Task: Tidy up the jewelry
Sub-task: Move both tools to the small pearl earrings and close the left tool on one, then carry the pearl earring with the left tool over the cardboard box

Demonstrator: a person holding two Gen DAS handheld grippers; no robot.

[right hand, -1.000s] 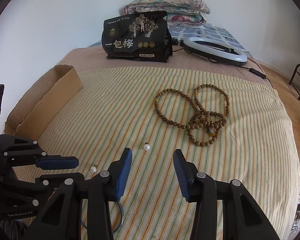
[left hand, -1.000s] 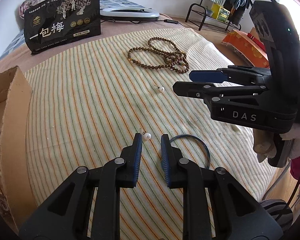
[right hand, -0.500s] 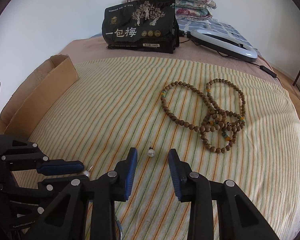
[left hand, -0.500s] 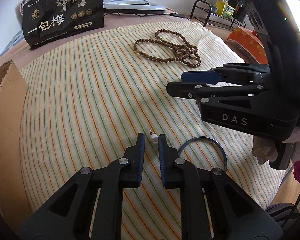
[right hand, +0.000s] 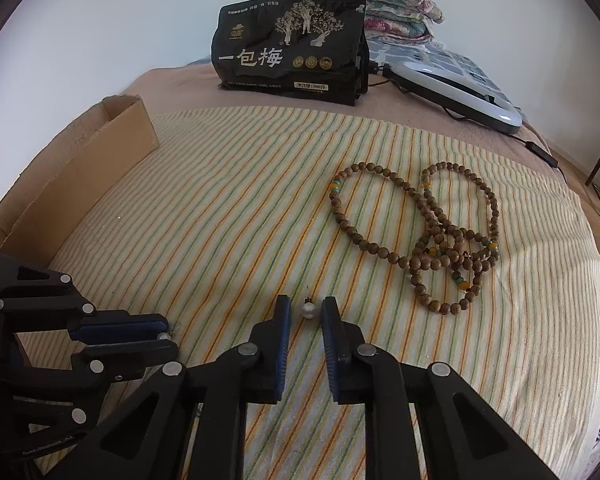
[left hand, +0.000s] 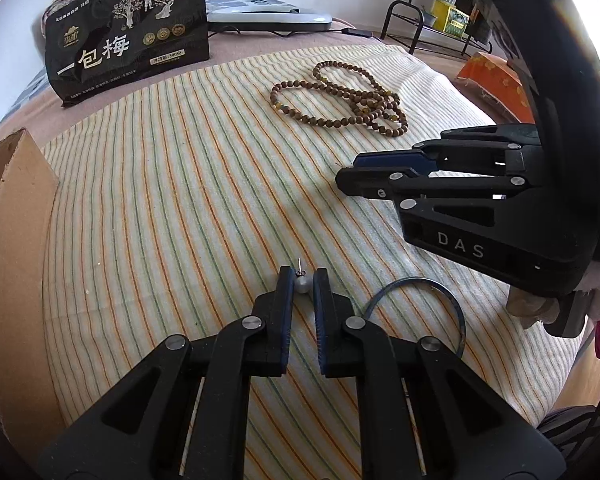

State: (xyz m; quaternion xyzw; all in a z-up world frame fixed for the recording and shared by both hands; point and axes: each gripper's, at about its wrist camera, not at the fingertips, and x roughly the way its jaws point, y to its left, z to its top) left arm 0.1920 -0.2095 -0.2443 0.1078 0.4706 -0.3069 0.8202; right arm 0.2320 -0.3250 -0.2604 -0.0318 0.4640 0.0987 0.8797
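Two pearl earrings lie on the striped cloth. My left gripper (left hand: 302,280) has its pads closed against one pearl earring (left hand: 302,285); it also shows in the right wrist view (right hand: 164,335) at the left gripper's tips. My right gripper (right hand: 307,312) is narrowly open around the second pearl earring (right hand: 308,310), with small gaps on both sides. A long string of brown wooden beads (right hand: 428,236) lies tangled further back, also in the left wrist view (left hand: 340,96). A blue bangle (left hand: 420,300) lies beside my left gripper.
A cardboard box (right hand: 76,184) stands along the cloth's left edge, also in the left wrist view (left hand: 12,240). A black snack bag (right hand: 292,44) and a white ring light (right hand: 456,88) sit at the back. A metal rack (left hand: 428,20) stands beyond the bed.
Both grippers have moved forward and narrowed around their pearl earrings. The left has closed onto its pearl; the right has narrowed to a small gap.
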